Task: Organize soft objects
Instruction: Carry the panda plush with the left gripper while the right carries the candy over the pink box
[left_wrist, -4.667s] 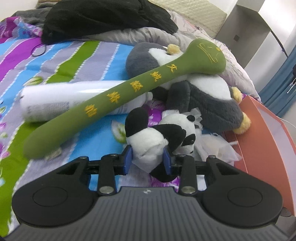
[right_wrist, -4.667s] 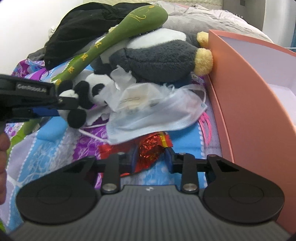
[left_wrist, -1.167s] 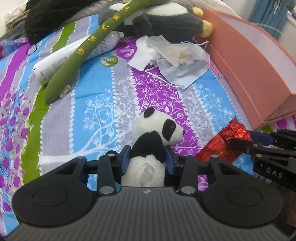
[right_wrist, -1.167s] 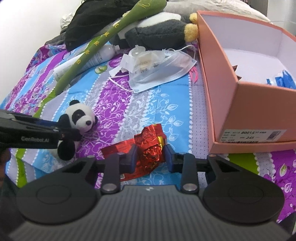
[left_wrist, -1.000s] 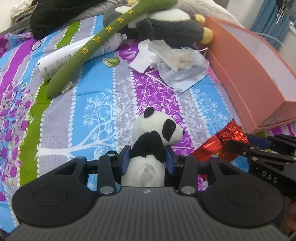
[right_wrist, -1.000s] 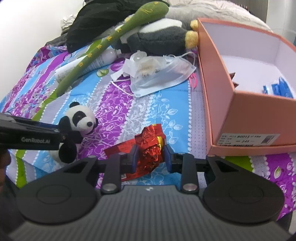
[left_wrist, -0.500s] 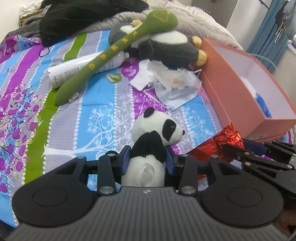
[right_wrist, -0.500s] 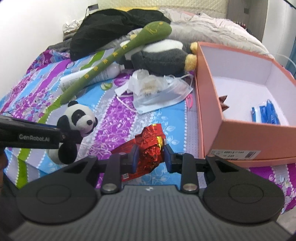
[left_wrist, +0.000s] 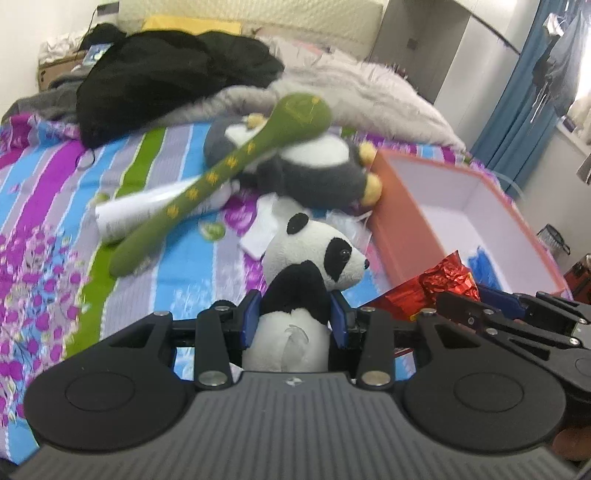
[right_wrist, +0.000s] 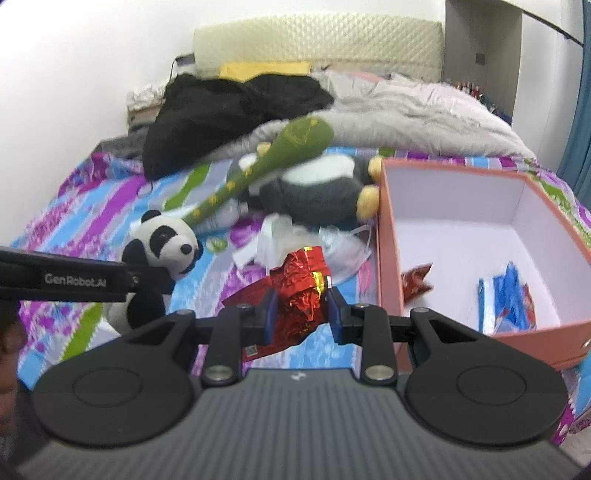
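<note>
Plush panda (left_wrist: 314, 258) stands upright in left hand-held gripper (left_wrist: 293, 319), snout facing right.

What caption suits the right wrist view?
Right gripper holds a crumpled red foil wrapper beside the open orange box; left gripper holds a small panda plush.

Bed (right_wrist: 74, 206) with striped floral sheet is carrying everything. Lying on it: black clothing (right_wrist: 229, 110) and grey blanket (right_wrist: 413, 110) piled at the far end, big grey plush (right_wrist: 317, 188) mid-bed, green plush stick (left_wrist: 229, 173) leaning over it and a white tube (left_wrist: 147, 210), crumpled face mask (right_wrist: 332, 243), open orange box (right_wrist: 388, 236) sitting at the right.
</note>
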